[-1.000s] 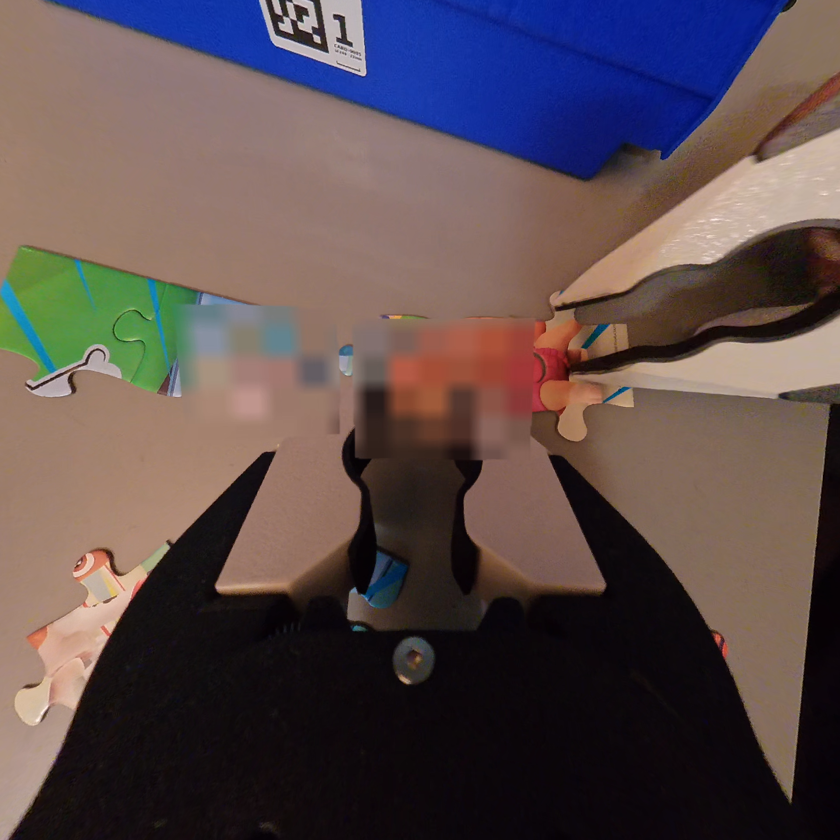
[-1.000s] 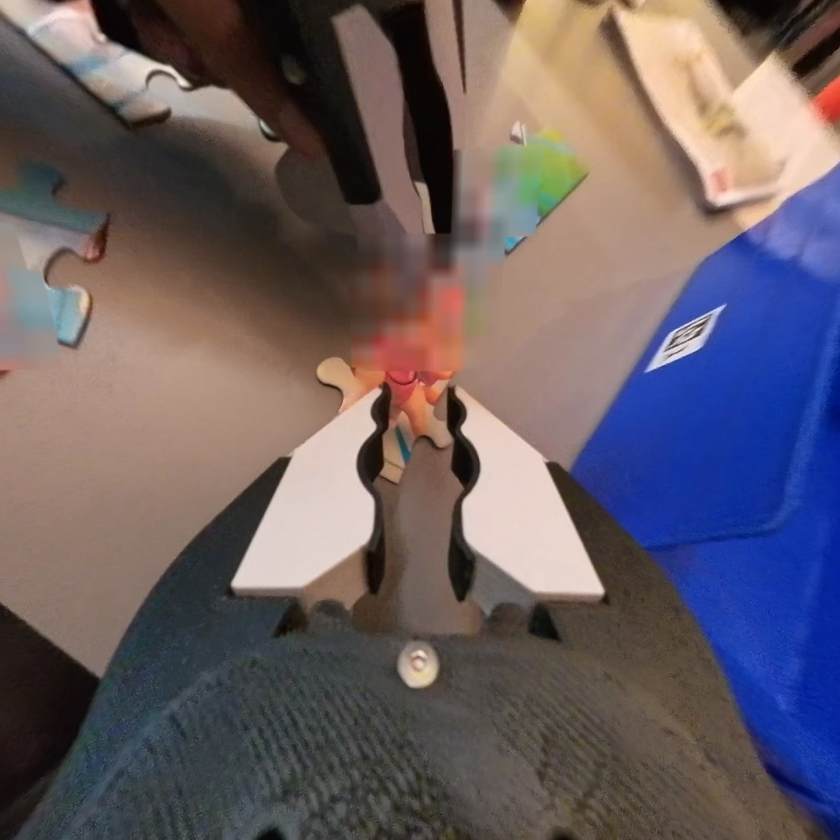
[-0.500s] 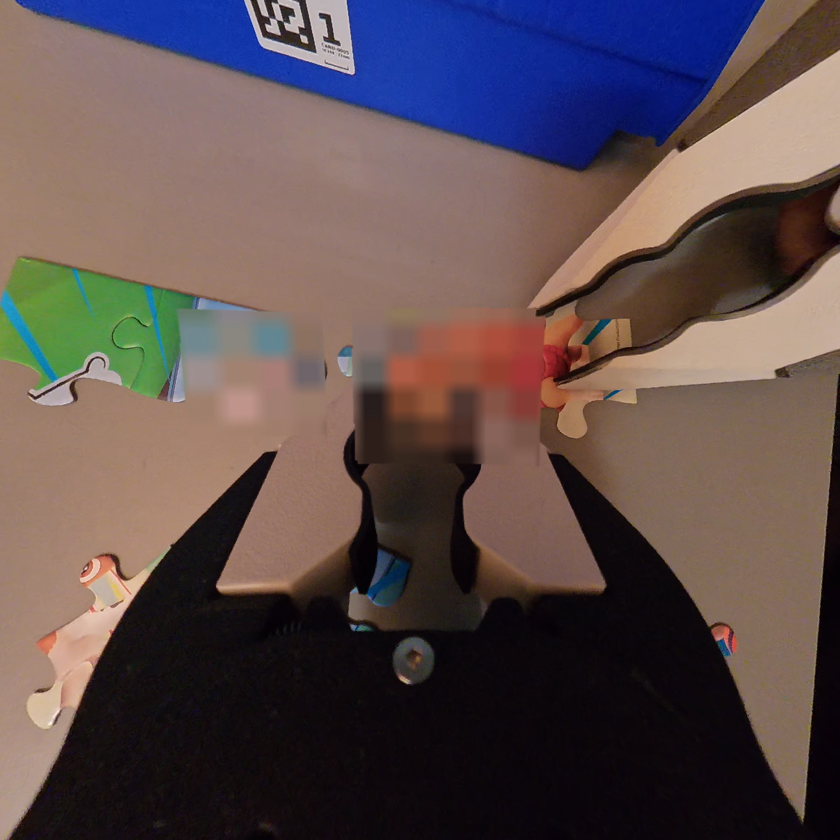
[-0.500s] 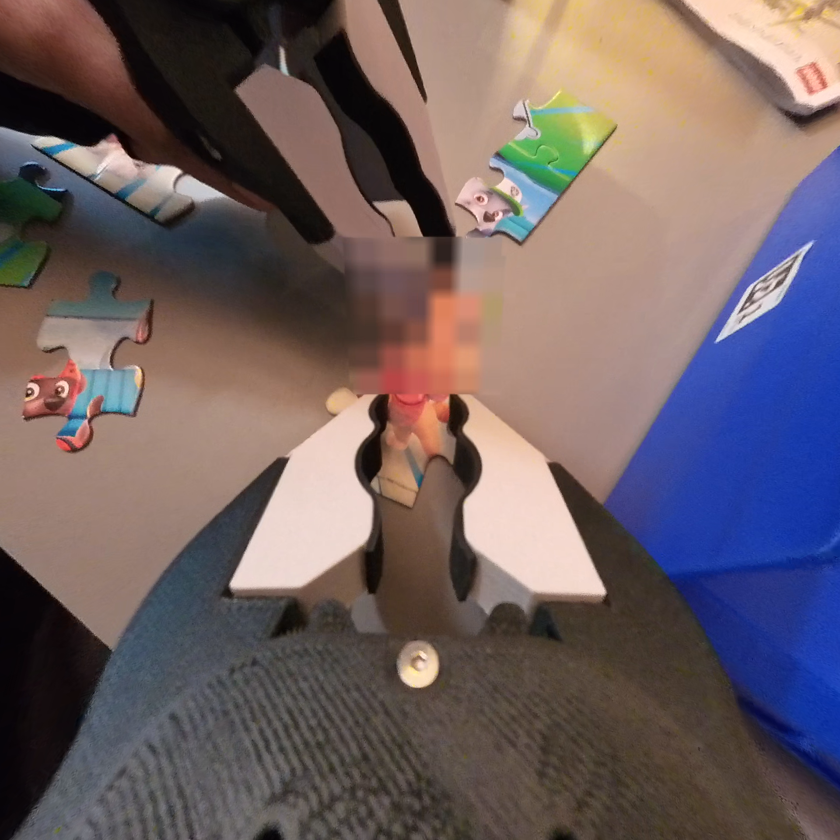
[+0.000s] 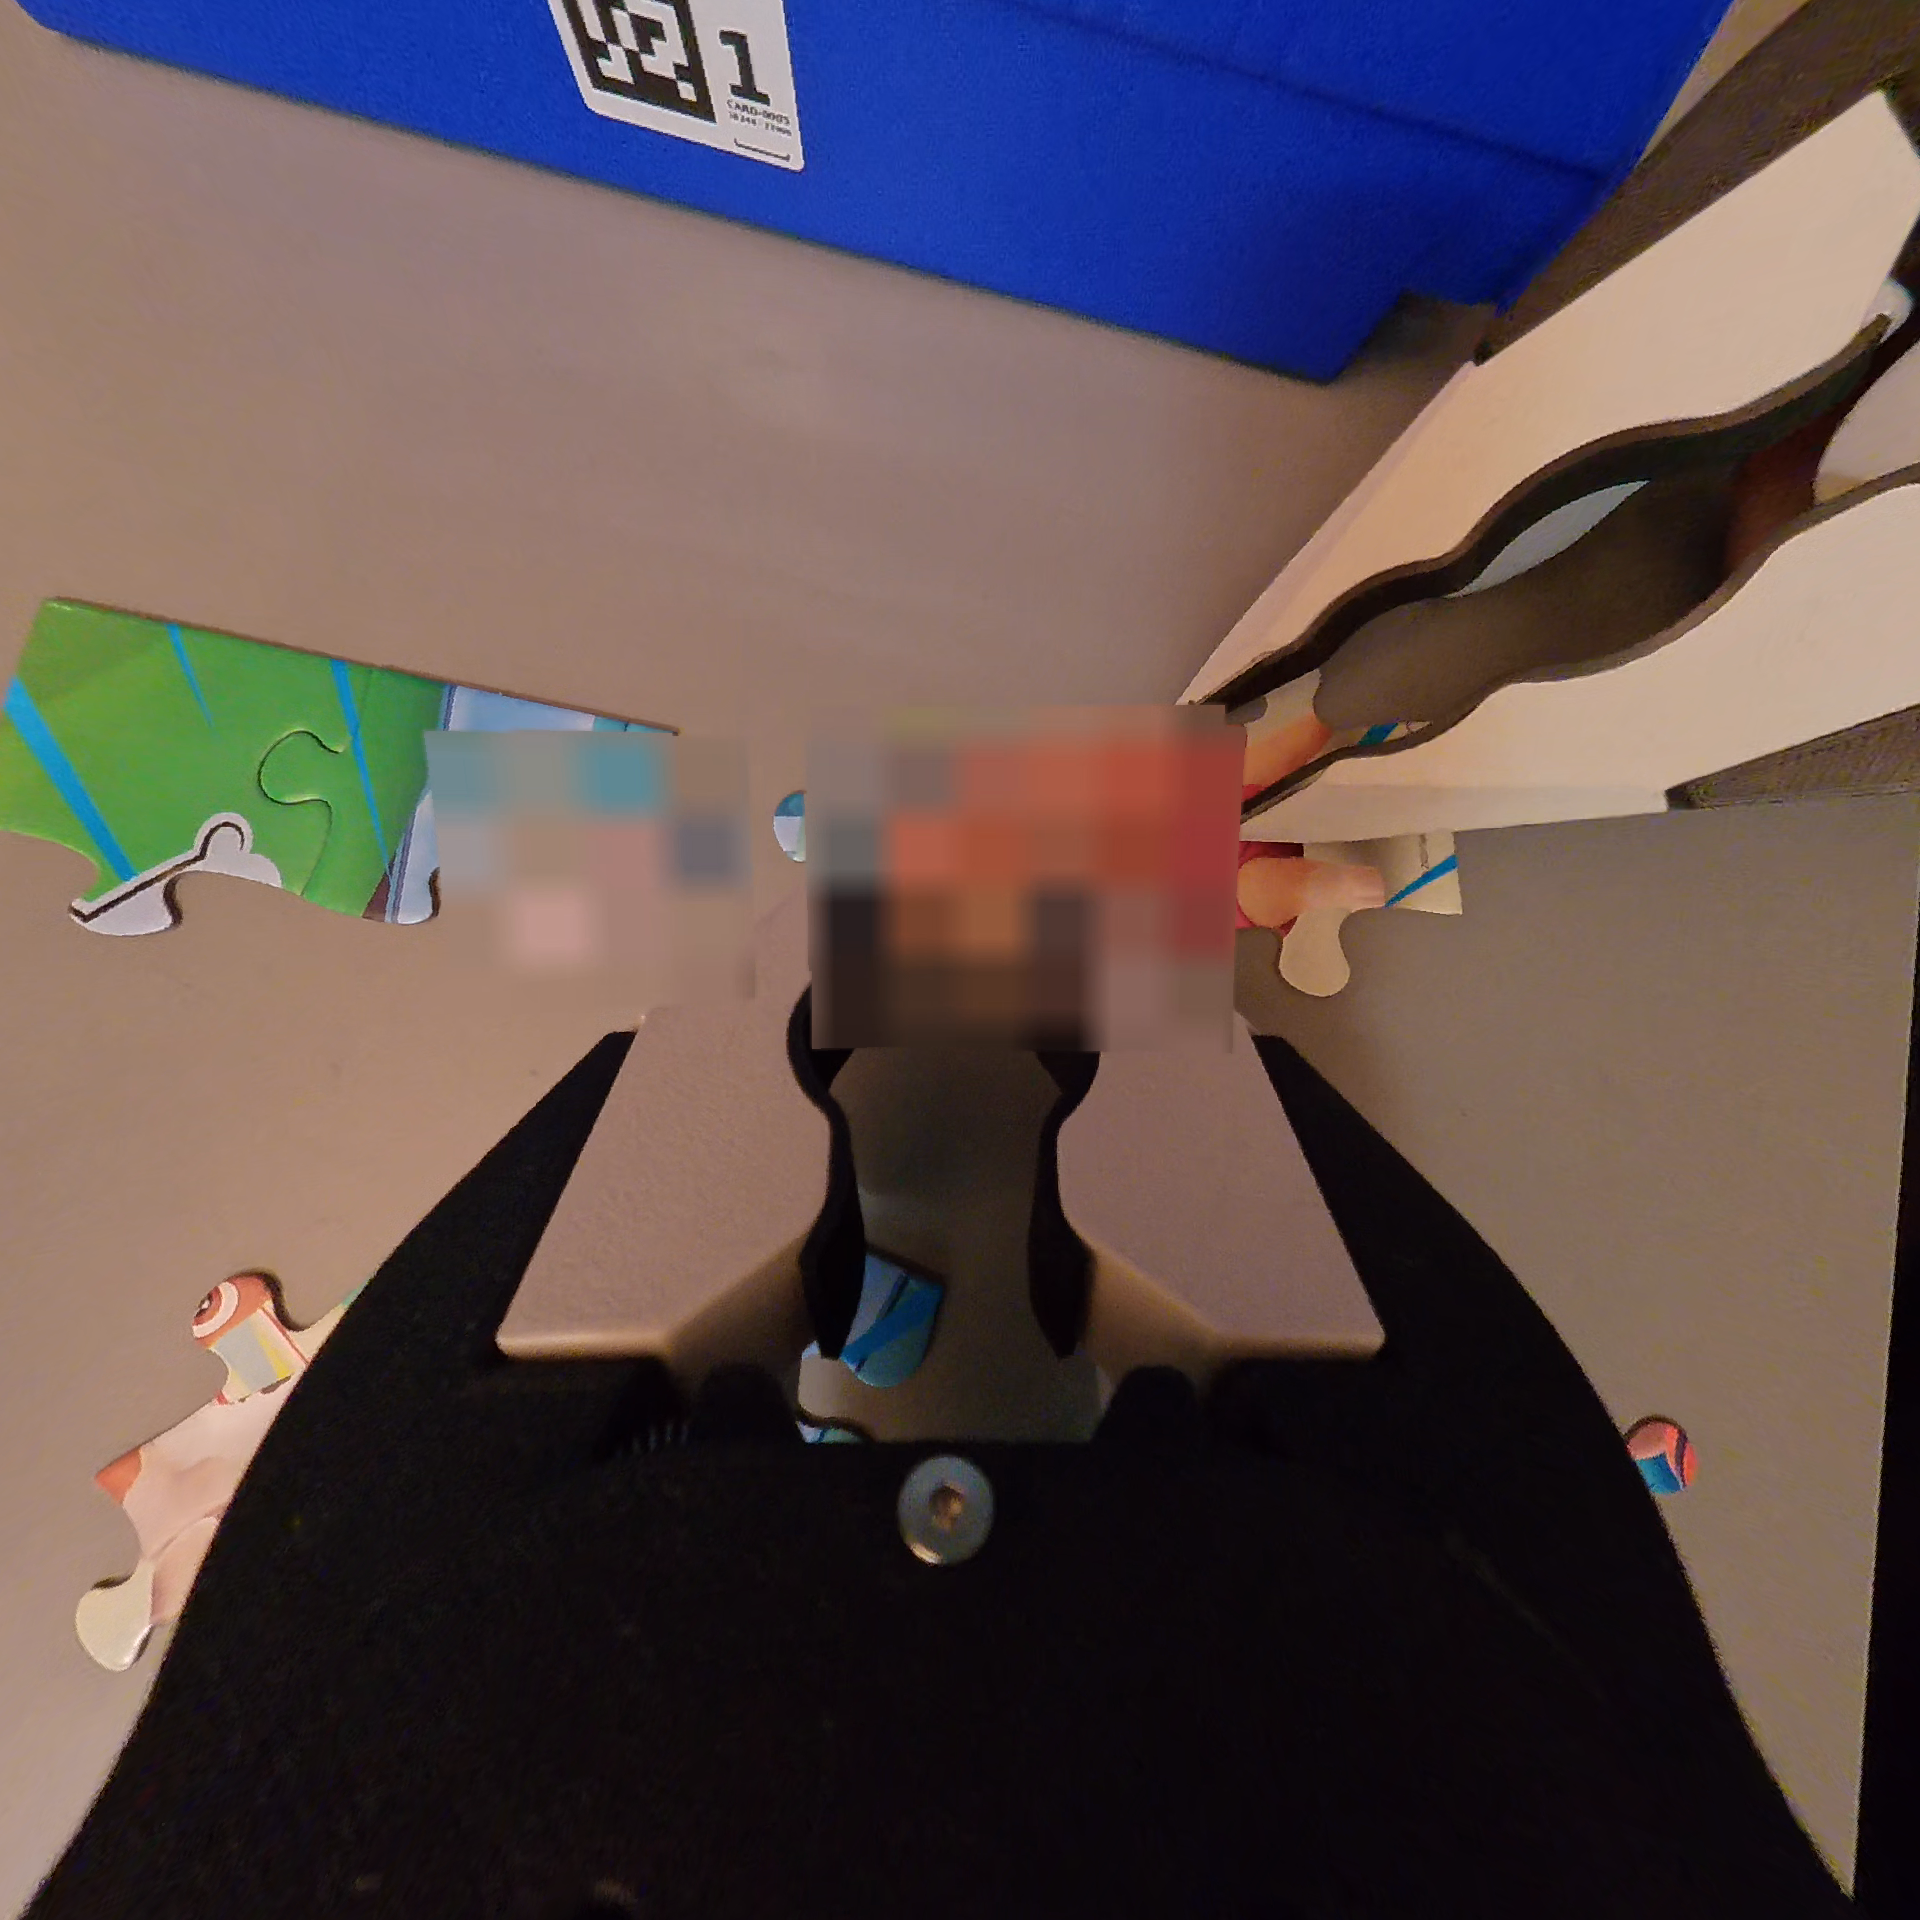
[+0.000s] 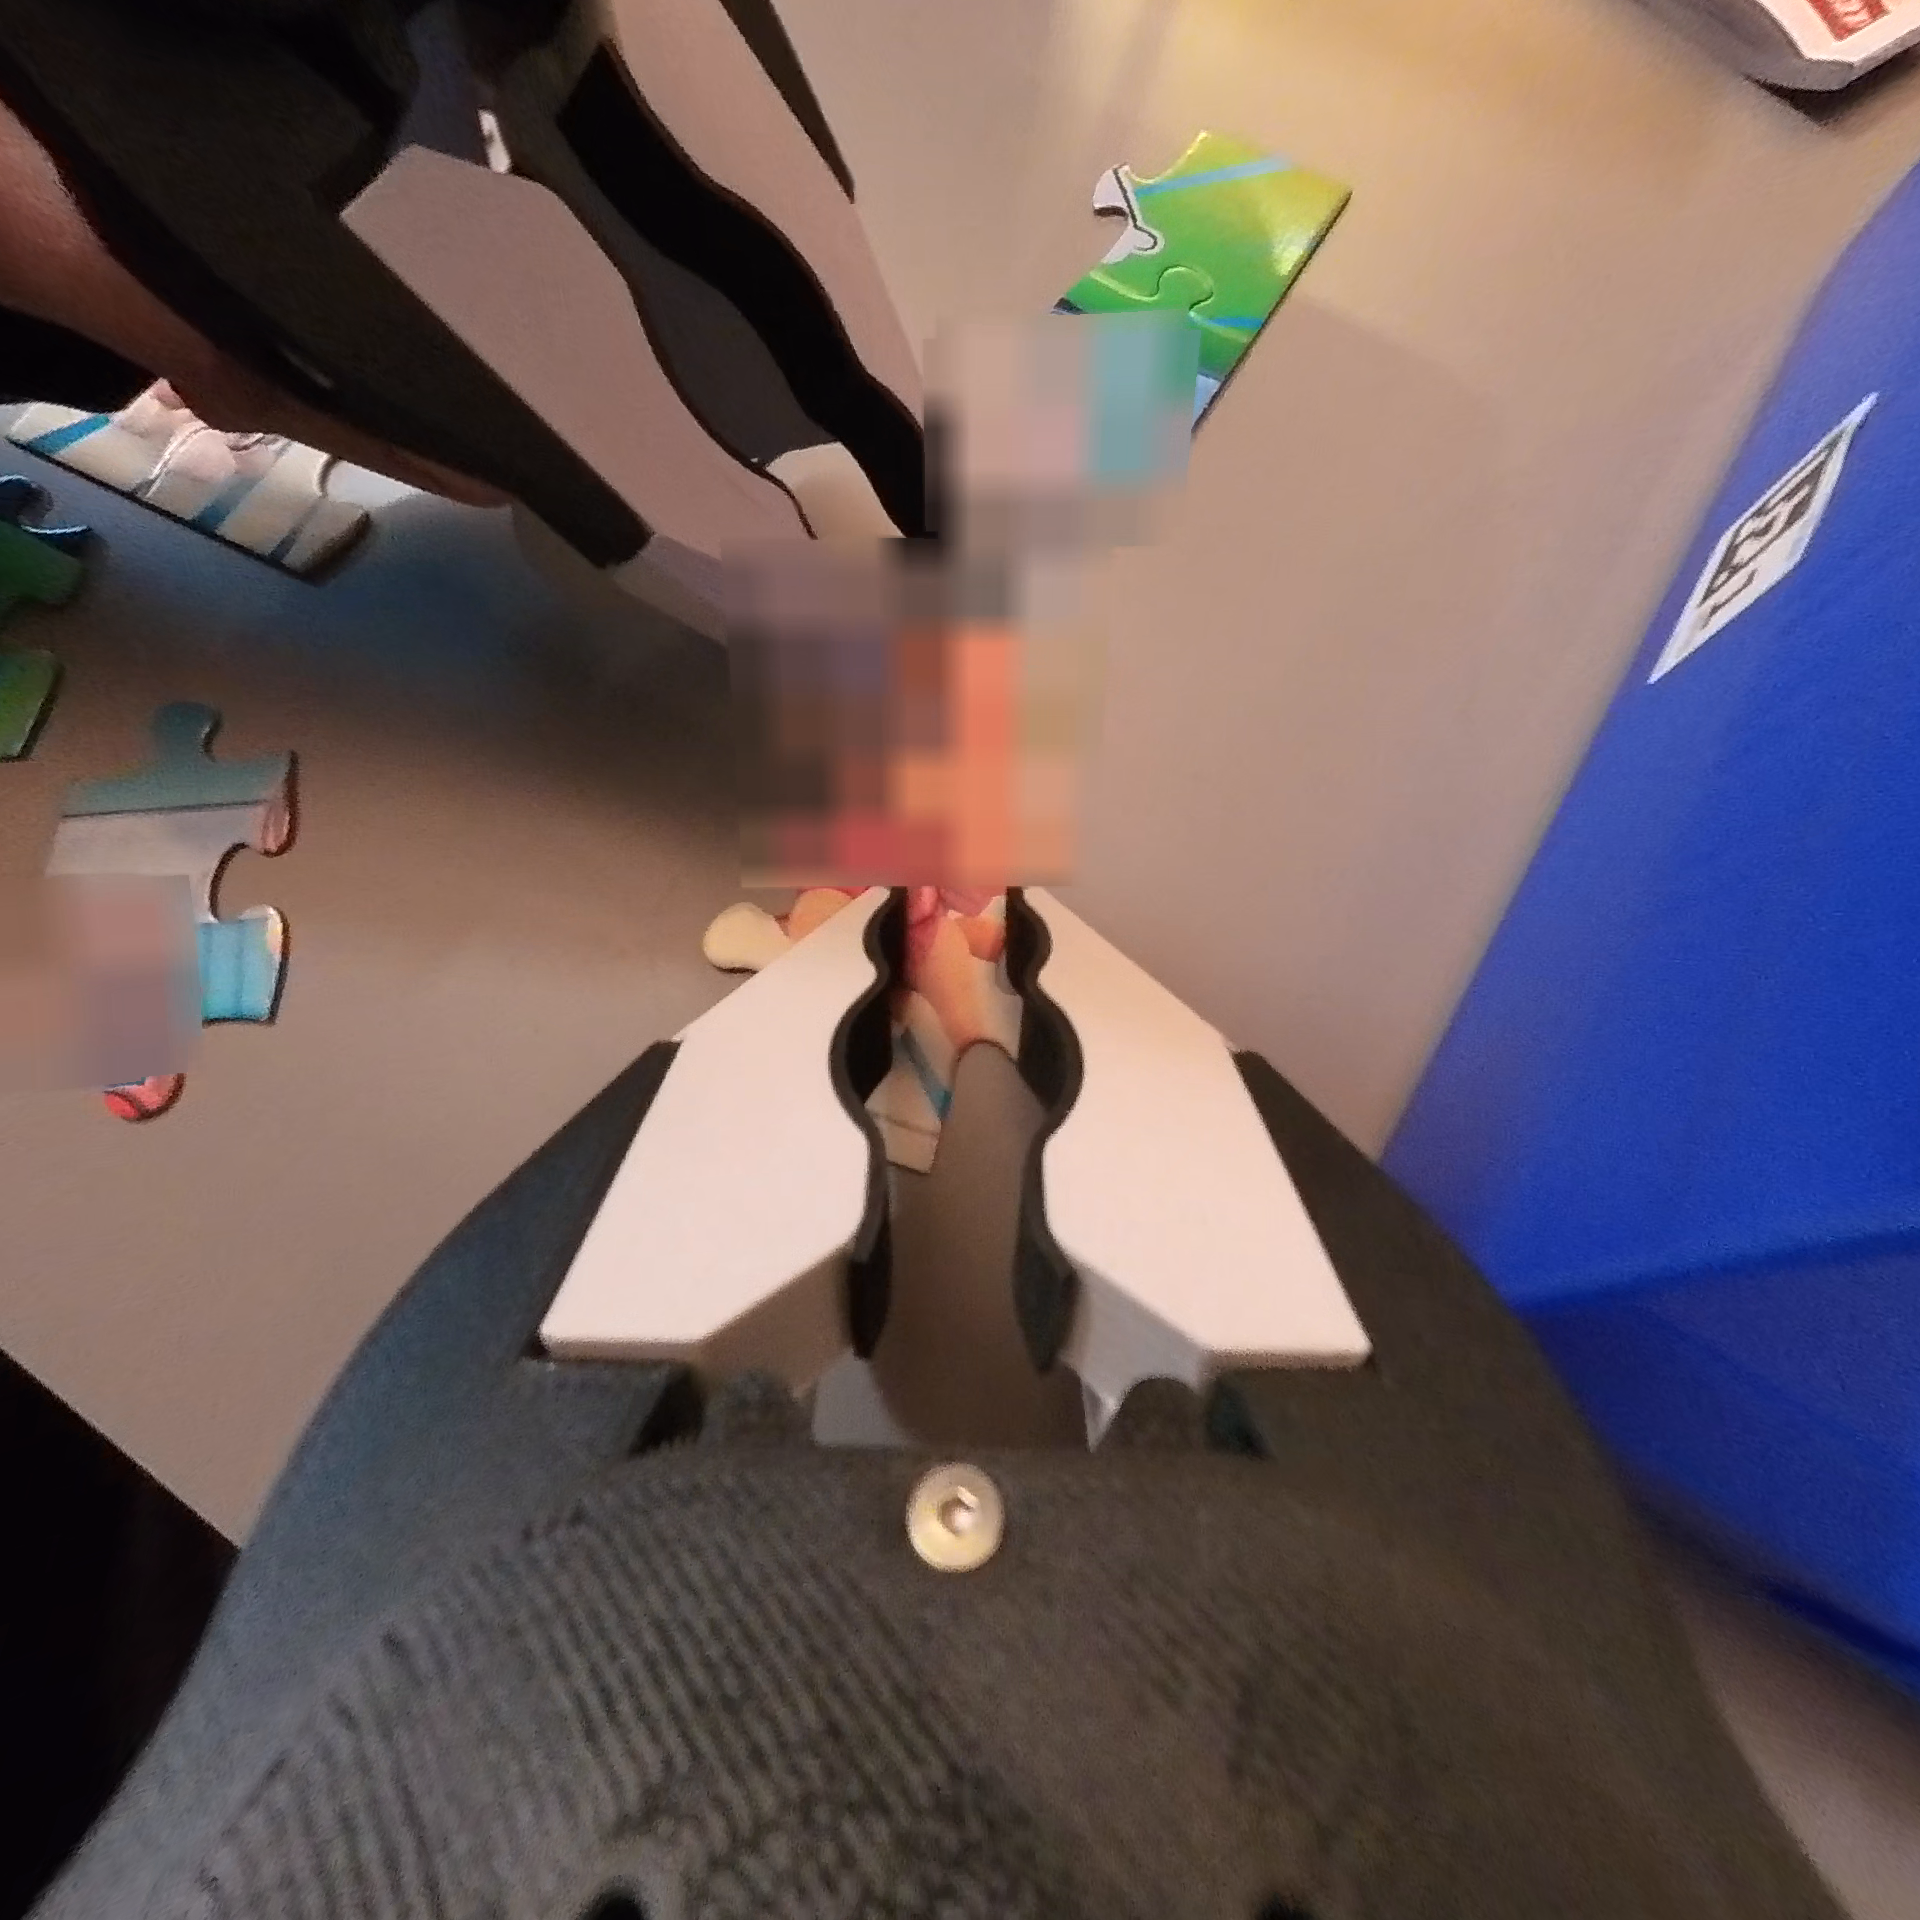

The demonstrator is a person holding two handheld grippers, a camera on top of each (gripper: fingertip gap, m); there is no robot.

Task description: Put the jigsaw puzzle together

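A puzzle piece [image 5: 1320, 883] with an orange and red picture lies flat on the grey table [image 5: 935, 499], its middle under a mosaic patch. My left gripper [image 5: 940, 1029] is open, with bare table between its pads. Its tips sit at the piece's near edge, under the mosaic. My right gripper [image 5: 1236, 758] comes in from the right, over the piece's end. In the right wrist view the piece [image 6: 956, 997] shows between the pads of my right gripper [image 6: 951, 904] and sticks out left of its left finger [image 6: 790, 1039]. The pads stand apart. The left gripper [image 6: 883, 488] comes down at the far end.
A blue box [image 5: 1039, 156] with a white tag stands behind. Two joined green pieces [image 5: 239, 748] lie to the left and a loose piece [image 5: 177, 1455] lies near left. More loose pieces [image 6: 197, 852] lie beside the left gripper. The table edge [image 5: 1870, 1351] is at the right. Spacing between my two grippers at the tips: around 5 cm.
The right gripper's fingers have drawn closer together over the piece's end, and it has tilted and slid a little farther along it. The left gripper and the piece have hardly moved.
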